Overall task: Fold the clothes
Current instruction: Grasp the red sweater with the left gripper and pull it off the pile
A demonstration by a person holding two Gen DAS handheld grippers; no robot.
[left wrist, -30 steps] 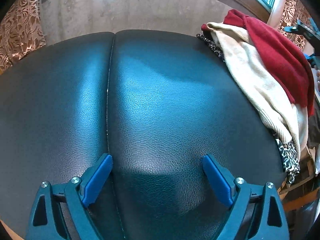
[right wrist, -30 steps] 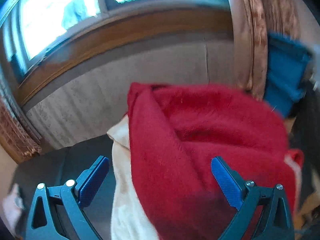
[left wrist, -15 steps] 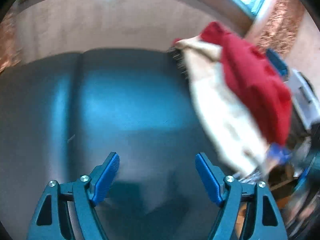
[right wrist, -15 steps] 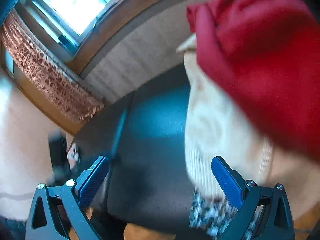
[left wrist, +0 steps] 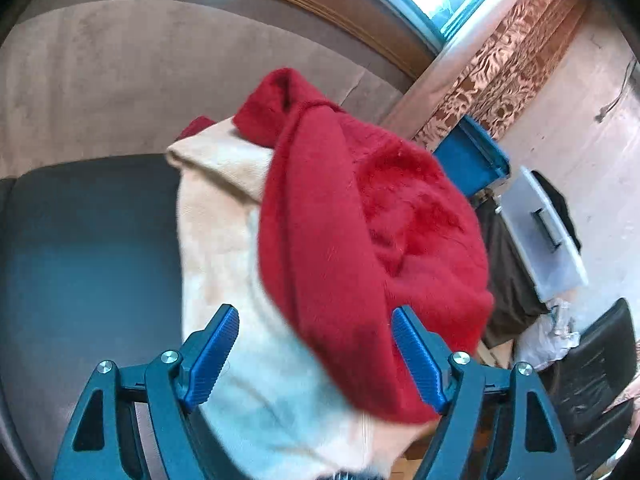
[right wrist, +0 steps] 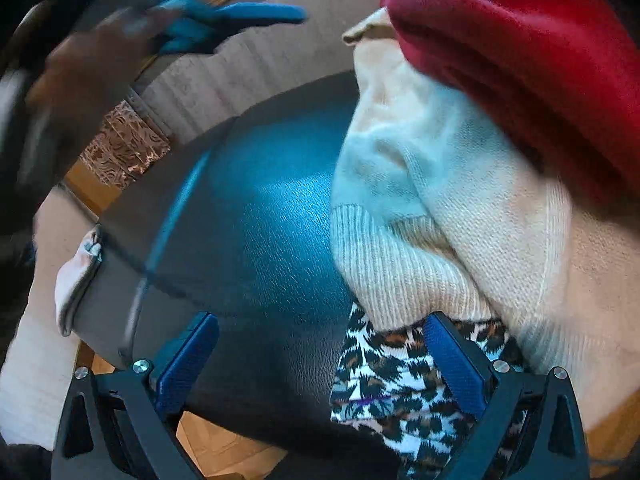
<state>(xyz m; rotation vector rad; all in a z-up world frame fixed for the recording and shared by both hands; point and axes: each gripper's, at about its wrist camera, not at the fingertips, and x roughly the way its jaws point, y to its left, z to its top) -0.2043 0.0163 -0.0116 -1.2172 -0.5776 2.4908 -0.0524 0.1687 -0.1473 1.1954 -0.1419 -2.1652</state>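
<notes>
At 3 o'clock on the table: clothes pile, red sweater topmost, nothing folded yet. Left hand-held gripper and right hand-held gripper both spread, empty.

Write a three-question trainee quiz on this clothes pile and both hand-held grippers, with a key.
1. True or false: the red sweater lies on top of the cream sweater.
2. Which garment sits lowest in the pile, at its near edge? A) the red sweater B) the leopard-print garment C) the cream sweater
3. Fill in: the left hand-held gripper and the right hand-held gripper both have their jaws ____, holding nothing.

Key: 1 true; 2 B; 3 open. The pile rests at the edge of the dark padded table.
</notes>
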